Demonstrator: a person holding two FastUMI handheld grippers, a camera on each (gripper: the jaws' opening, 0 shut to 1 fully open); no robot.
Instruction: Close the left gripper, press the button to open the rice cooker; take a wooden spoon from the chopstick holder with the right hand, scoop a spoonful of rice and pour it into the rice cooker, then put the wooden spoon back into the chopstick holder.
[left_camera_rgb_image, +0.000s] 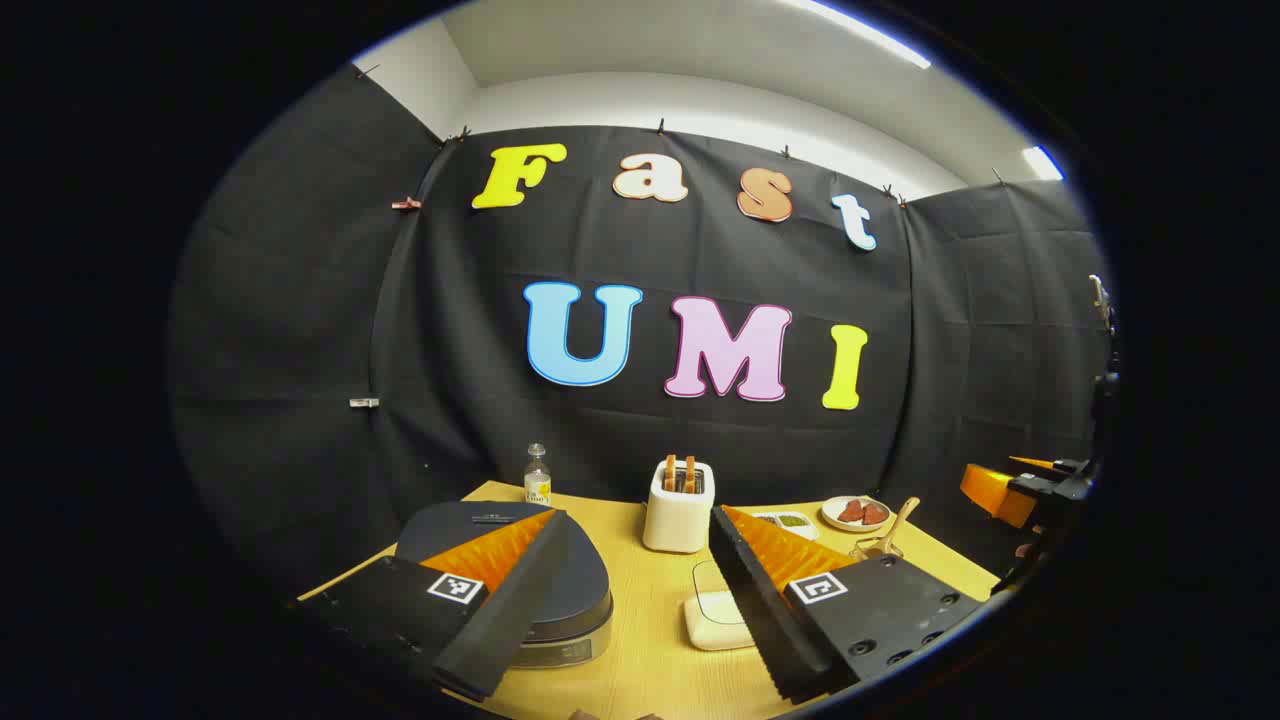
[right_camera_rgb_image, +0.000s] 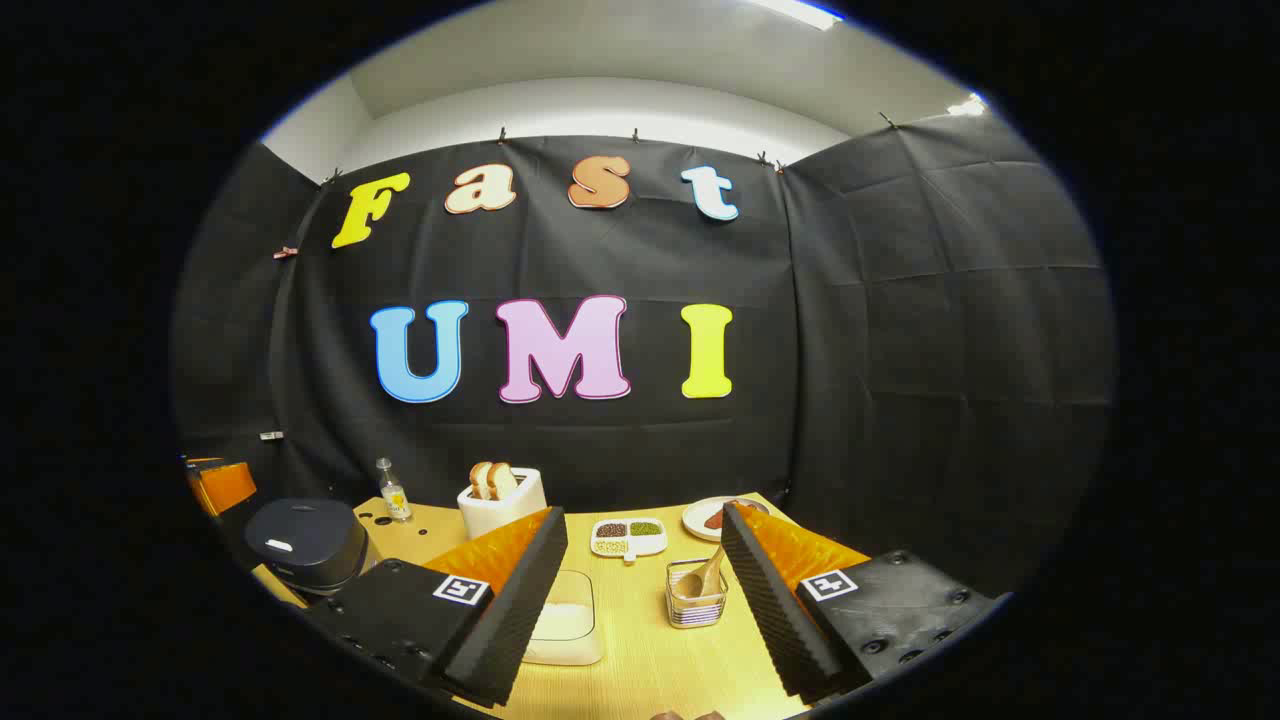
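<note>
In the left gripper view the left gripper (left_camera_rgb_image: 640, 590) is spread wide and holds nothing; between its fingers lies bare light wooden table (left_camera_rgb_image: 650, 670). Just beyond them, on the left, sits the dark round rice cooker with a metal band around its base (left_camera_rgb_image: 560, 610), with its lid down. To the right of it lies a shallow white rectangular container of rice (left_camera_rgb_image: 715, 618), with free table around it.

In the right gripper view the right gripper (right_camera_rgb_image: 640, 600) is also spread open and empty. Between its fingers, more to the right, stands the small clear chopstick holder (right_camera_rgb_image: 695, 600). The light wooden spoon (right_camera_rgb_image: 702, 580) rests inside it, tilted, bowl low and to the left, handle rising to the upper right.

Farther back stand a white toaster with bread slices (right_camera_rgb_image: 503, 500), a white divided dish of beans (right_camera_rgb_image: 628, 537), a small glass bottle (right_camera_rgb_image: 394, 492) and a white plate with reddish food (right_camera_rgb_image: 712, 518), which lies near the far right table edge.
</note>
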